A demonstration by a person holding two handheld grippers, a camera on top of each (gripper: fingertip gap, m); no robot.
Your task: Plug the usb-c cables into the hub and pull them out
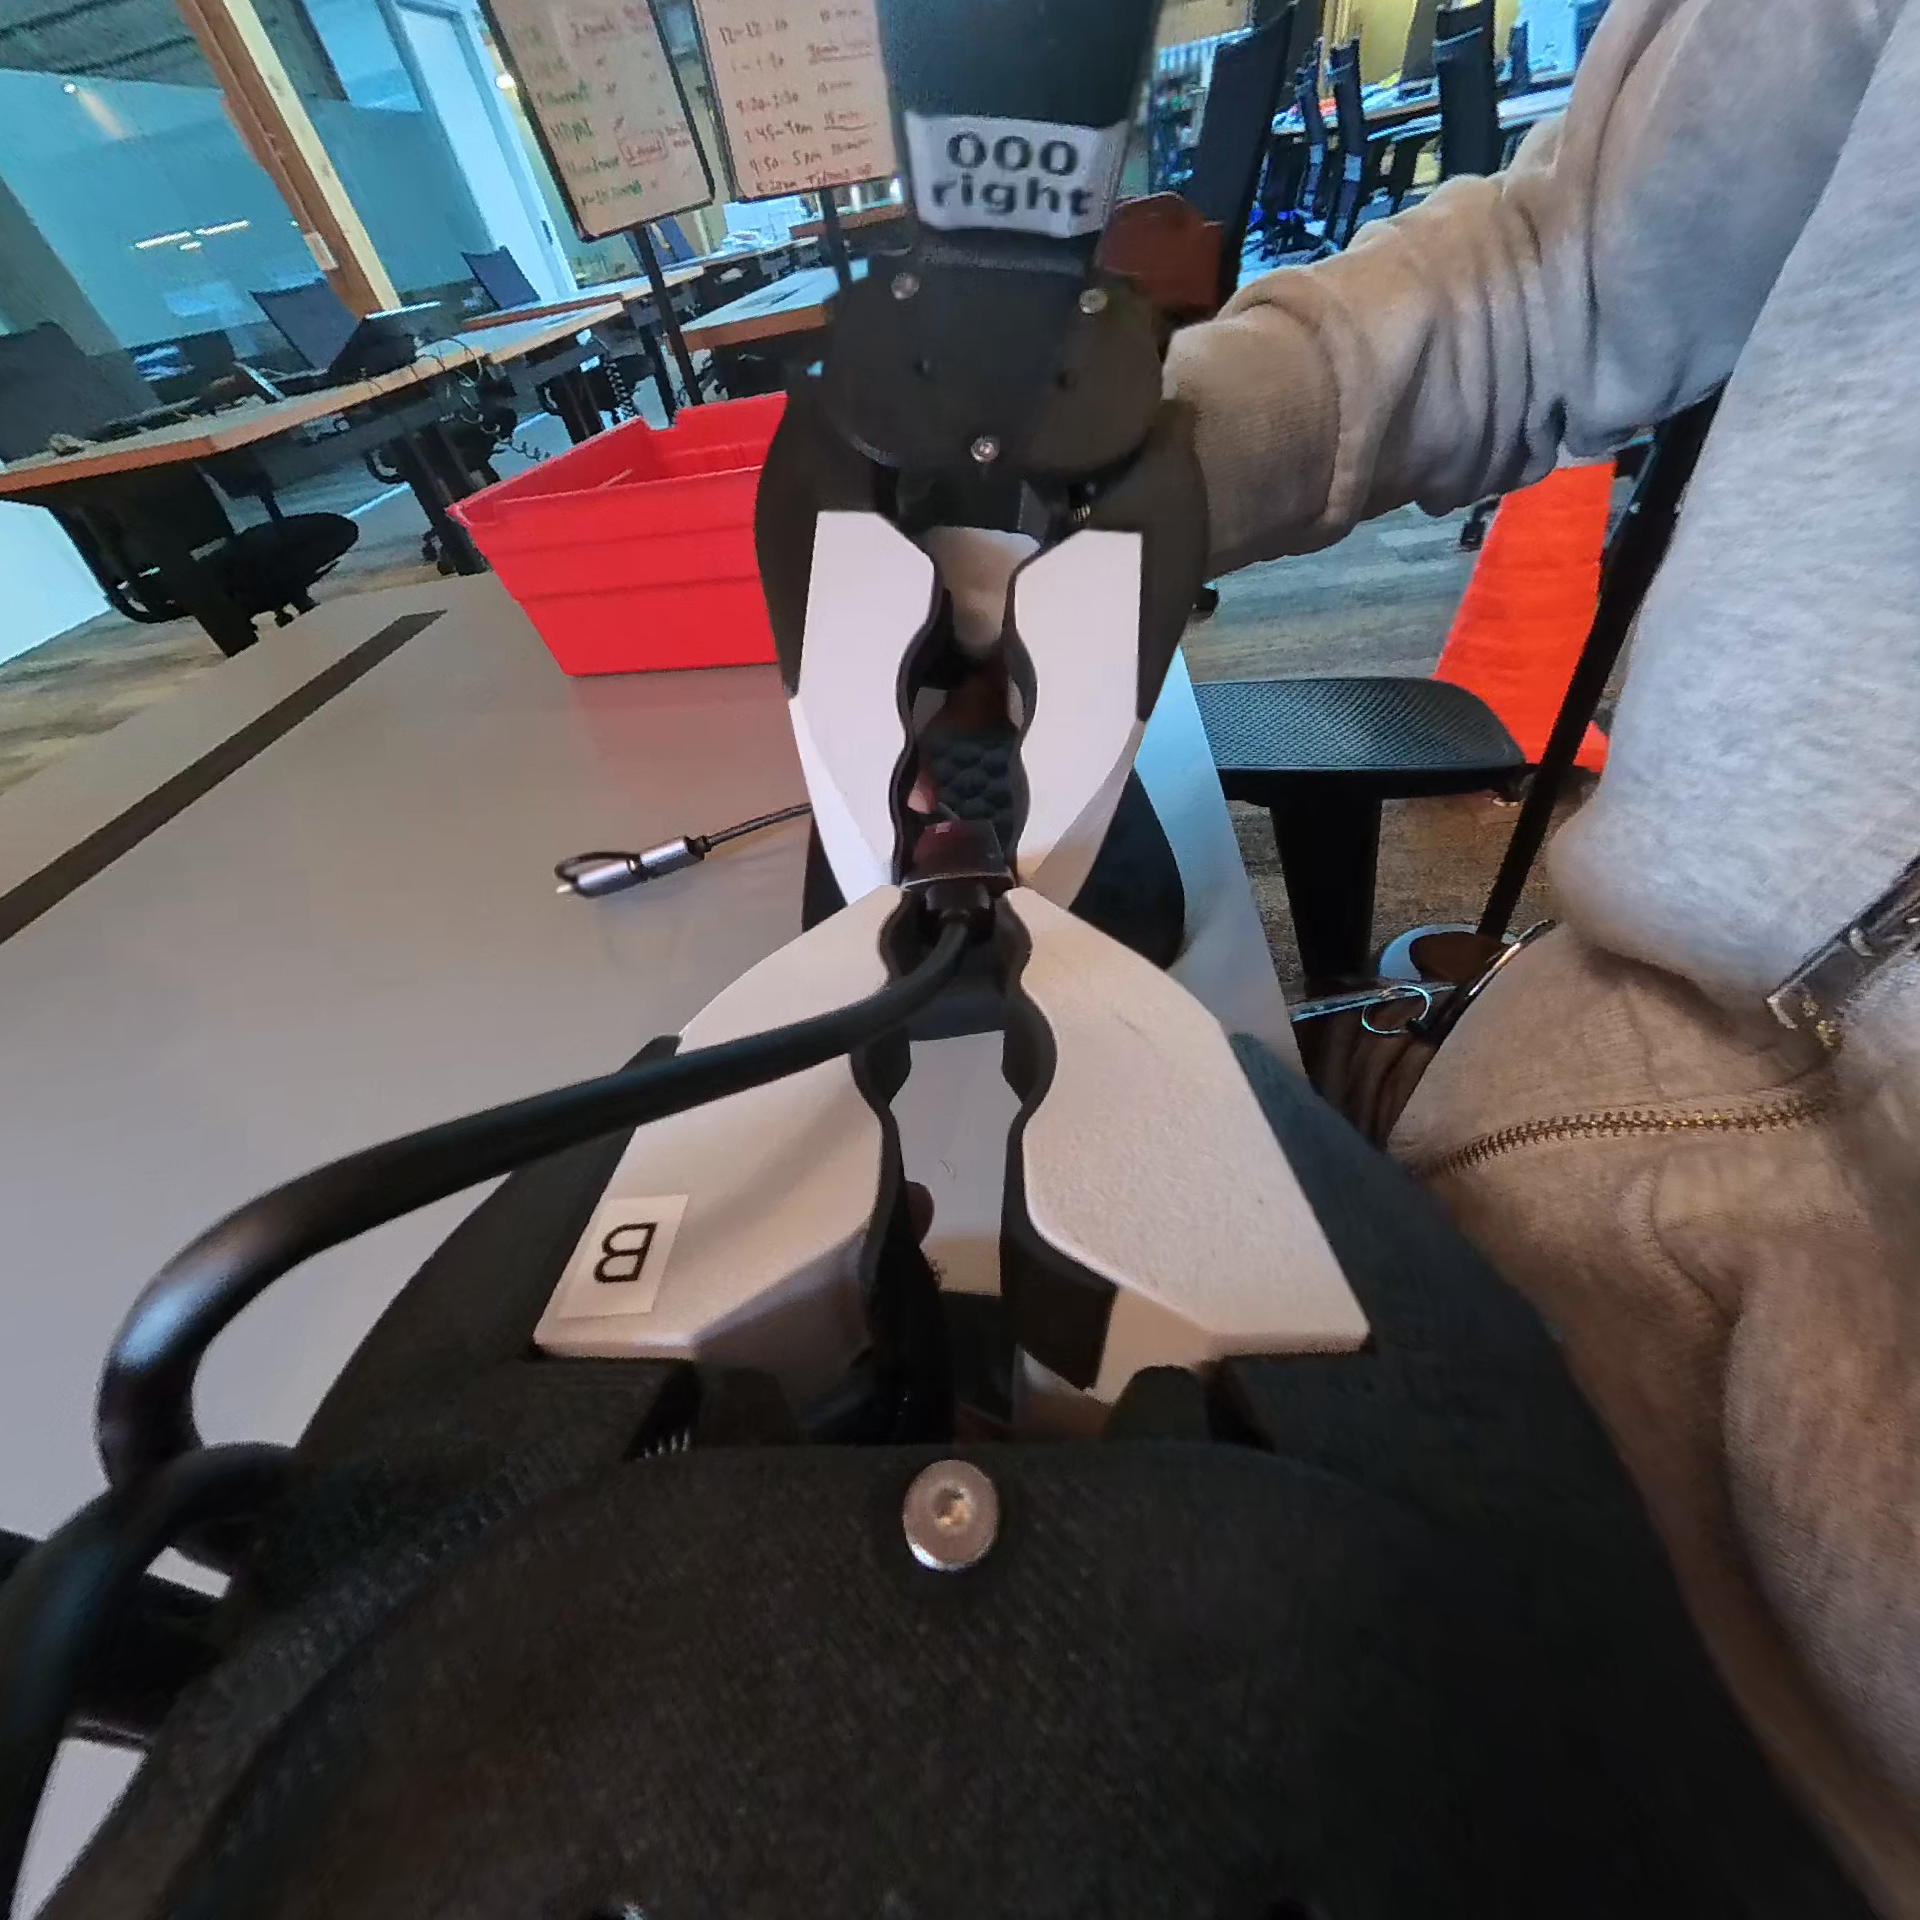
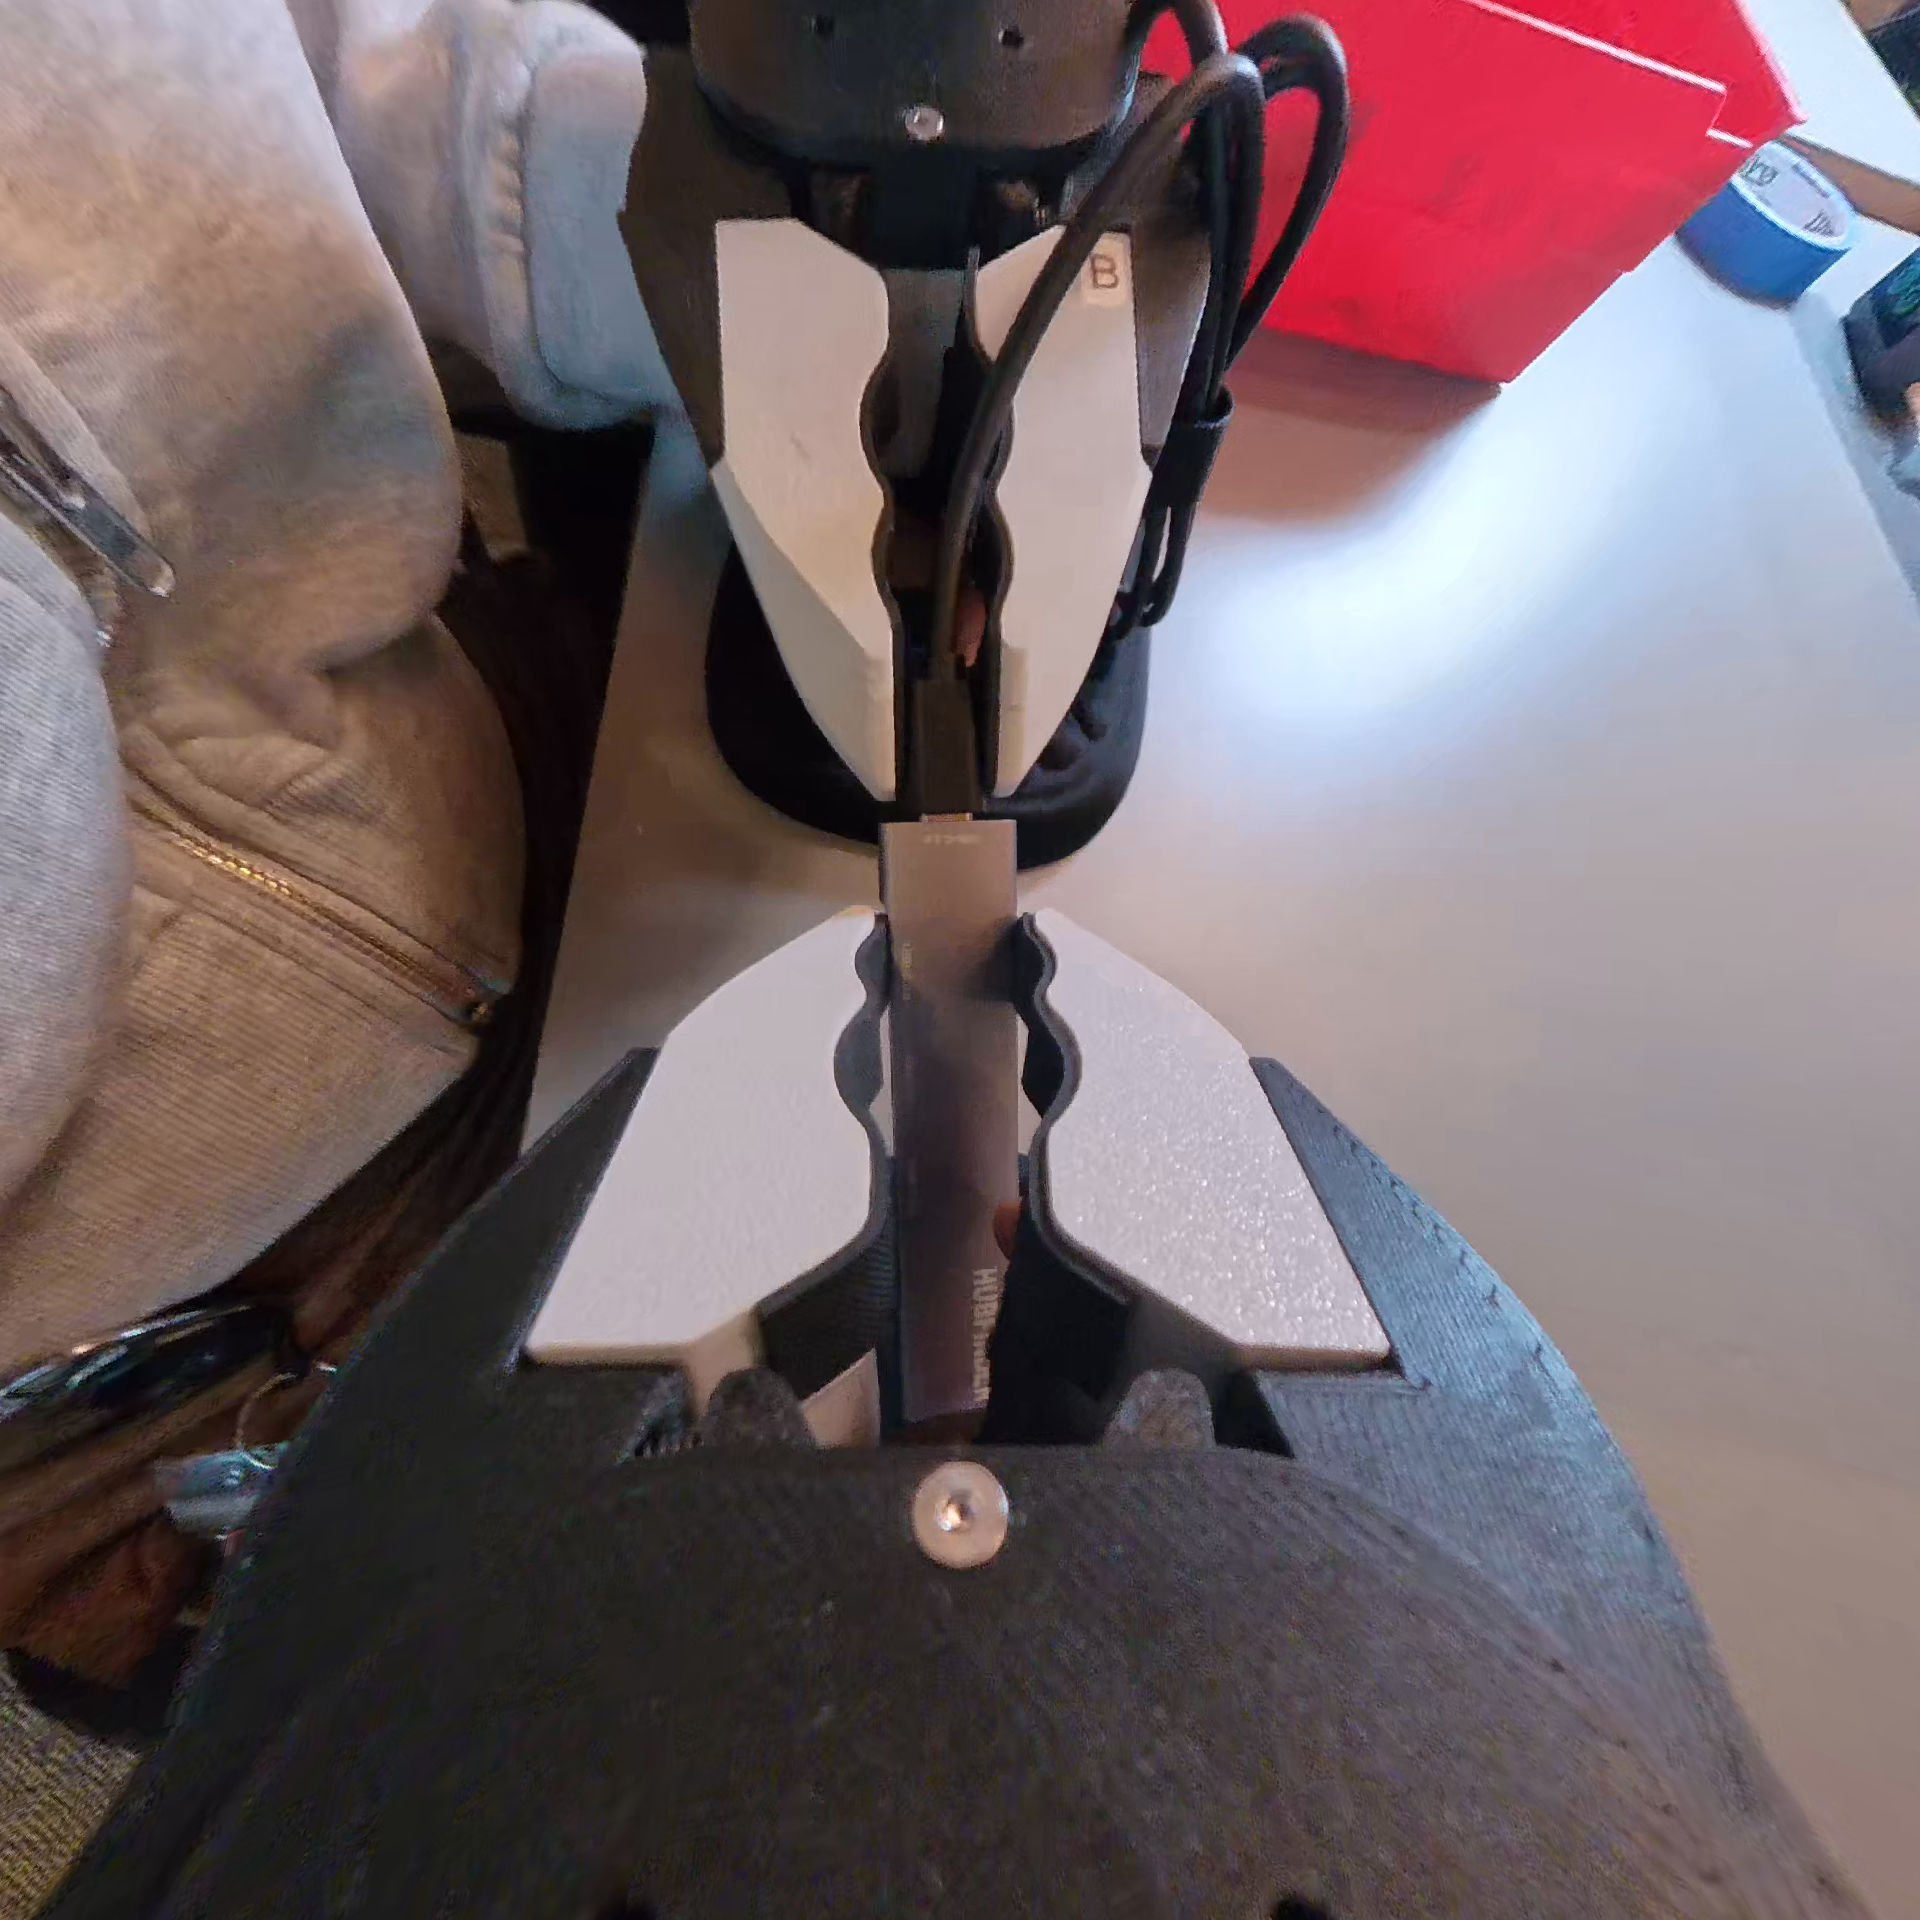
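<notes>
- With both grippers nose to nose above the table (image 2: 1455, 727), step in hand reads as the plug-and-socket join itself: either last push in or first pull out, not decidable from these views.
- Right gripper (image 2: 951, 935): closed tight on the hub (image 2: 948, 1039), a slim grey bar held lengthwise between the fingers, its end face poking past the tips toward the other tool.
- Left gripper (image 1: 951, 914): closed on the plug (image 2: 945, 748) of a black cable (image 1: 520, 1101), plug body pinched near the tips, cable trailing back between the fingers and looping off to the left side.
- Plug tip touching or just entering the port on the hub's end face; a sliver of bright metal visible at the joint, so probably not fully seated. Depth hard to judge.
- Plug and hub lined up on one axis, no visible tilt.
- Second cable (image 1: 644, 862), grey connector, lying loose on the table beyond the grippers, well apart from the hub.
- Red bin (image 1: 623, 561) farther back; blue tape roll (image 2: 1766, 229) beside it in the right view.
- Person's grey sleeve (image 1: 1455, 343) behind the right gripper.
- Next move, judged: straight travel along the shared axis, hub held steady, no twisting; any sideways lean risks binding the plug in the port.
- Slack loop in the black cable looks ample, so no drag expected.
</notes>
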